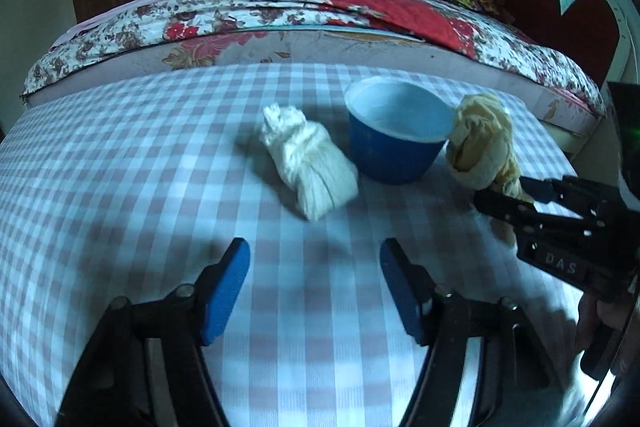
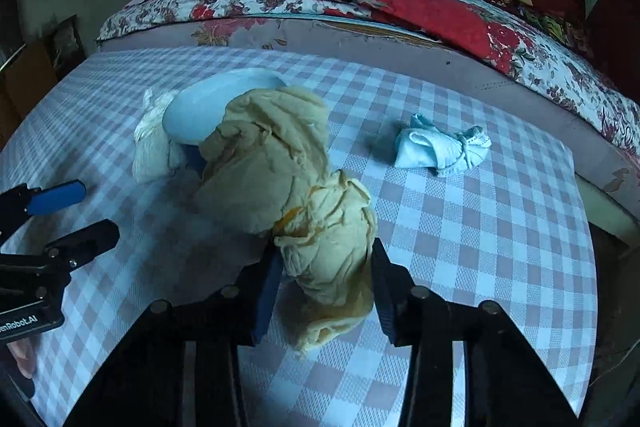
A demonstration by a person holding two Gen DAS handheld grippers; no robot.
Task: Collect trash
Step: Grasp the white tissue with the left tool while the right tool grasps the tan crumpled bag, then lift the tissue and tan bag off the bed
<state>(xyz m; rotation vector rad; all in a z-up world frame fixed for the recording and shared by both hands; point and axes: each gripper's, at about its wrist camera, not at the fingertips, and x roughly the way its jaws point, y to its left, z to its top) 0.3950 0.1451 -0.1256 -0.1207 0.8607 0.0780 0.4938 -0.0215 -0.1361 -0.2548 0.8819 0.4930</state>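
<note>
right gripper (image 2: 325, 281) is clamped on the tail of the yellowish wad (image 2: 280, 163), held at 3 o'clock of the blue cup (image 1: 394, 151); it looks light, soft and crushable, while the left gripper (image 1: 315, 285) gapes empty.

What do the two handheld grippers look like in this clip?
Both match: the left gripper and right gripper have black bolted linkage arms ending in flat blue-padded fingers. The right gripper's body bears white "DAS" lettering; the left's carries a partly cut-off "...nRobot.AI" mark. No cables or sleeves show.
</note>
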